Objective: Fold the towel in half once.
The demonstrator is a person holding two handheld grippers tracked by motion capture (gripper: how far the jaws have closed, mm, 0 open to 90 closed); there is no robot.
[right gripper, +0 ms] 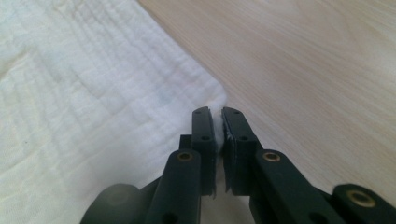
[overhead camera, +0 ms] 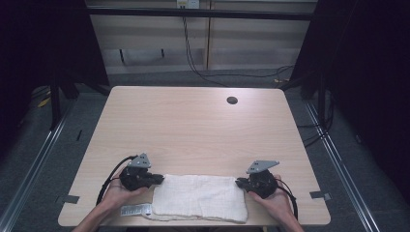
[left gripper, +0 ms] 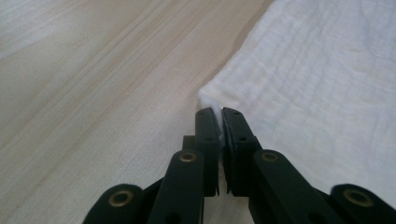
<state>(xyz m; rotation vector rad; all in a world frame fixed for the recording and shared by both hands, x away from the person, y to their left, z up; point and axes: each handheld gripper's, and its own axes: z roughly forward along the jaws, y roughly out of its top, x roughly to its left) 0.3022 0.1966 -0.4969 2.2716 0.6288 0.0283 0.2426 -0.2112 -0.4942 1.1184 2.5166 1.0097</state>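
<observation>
Where the table's (overhead camera: 193,125) near edge runs, a folded white cloth (overhead camera: 200,197) lies flat, its small label (overhead camera: 136,210) at the near left corner of the fold. Each hand-held tool has pinched a far corner of it: the left gripper (overhead camera: 161,179) has its jaws nearly together with a sliver of white fabric between the pads, and the right gripper (overhead camera: 238,181) bites the opposite far corner the same way. Judging by its loose weave and soft folds, it is light and limp and will sag between the grips, so corners are the sensible hold. Farther off, bare wood reaches to a cable hole (overhead camera: 232,100) near the far edge.
</observation>
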